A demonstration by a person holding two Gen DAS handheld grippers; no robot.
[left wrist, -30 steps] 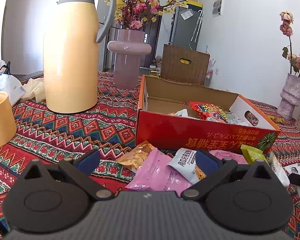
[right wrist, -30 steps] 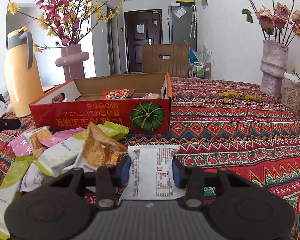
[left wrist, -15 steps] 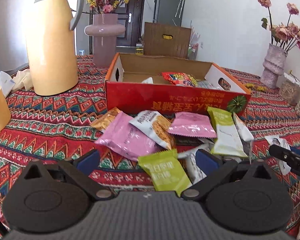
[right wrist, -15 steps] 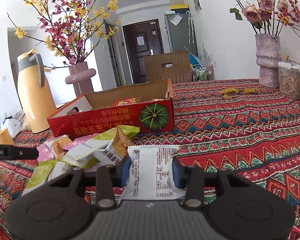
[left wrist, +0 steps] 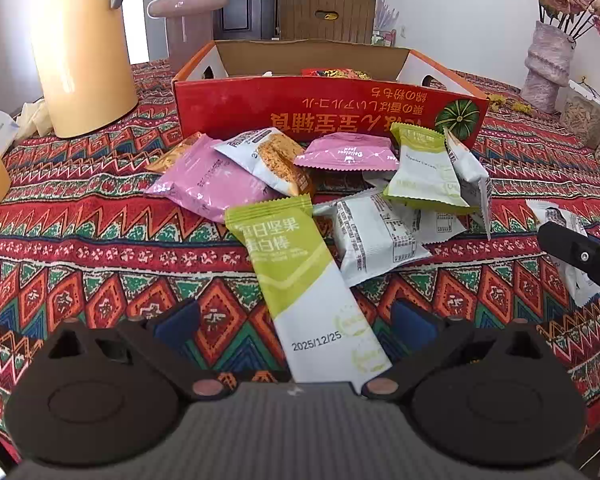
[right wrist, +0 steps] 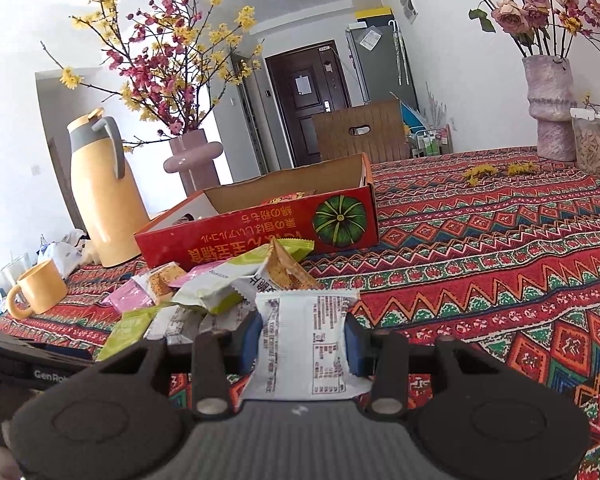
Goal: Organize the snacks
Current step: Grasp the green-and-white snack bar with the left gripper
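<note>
A pile of snack packets lies on the patterned tablecloth in front of a red cardboard box (left wrist: 328, 108), which holds a few snacks. My left gripper (left wrist: 296, 324) is open, low over the cloth, with a long green and white bar packet (left wrist: 300, 276) lying between its fingers. Pink packets (left wrist: 208, 180), a white cracker packet (left wrist: 268, 156) and white packets (left wrist: 376, 236) lie beyond. My right gripper (right wrist: 302, 338) is shut on a white snack packet (right wrist: 306, 346), held above the cloth right of the pile. The box also shows in the right wrist view (right wrist: 260, 228).
A tall yellow thermos (left wrist: 80, 48) and a pink vase (left wrist: 188, 12) stand left of the box. A yellow mug (right wrist: 38, 292) sits at the left. A mauve vase (right wrist: 550, 108) and a clear jar (right wrist: 596, 144) stand far right. The right gripper's tip (left wrist: 576, 252) enters the left view.
My left gripper has pulled back from the box and lowered, so the green bar packet now lies between its fingers. My right gripper has lifted and tilted with the white packet.
</note>
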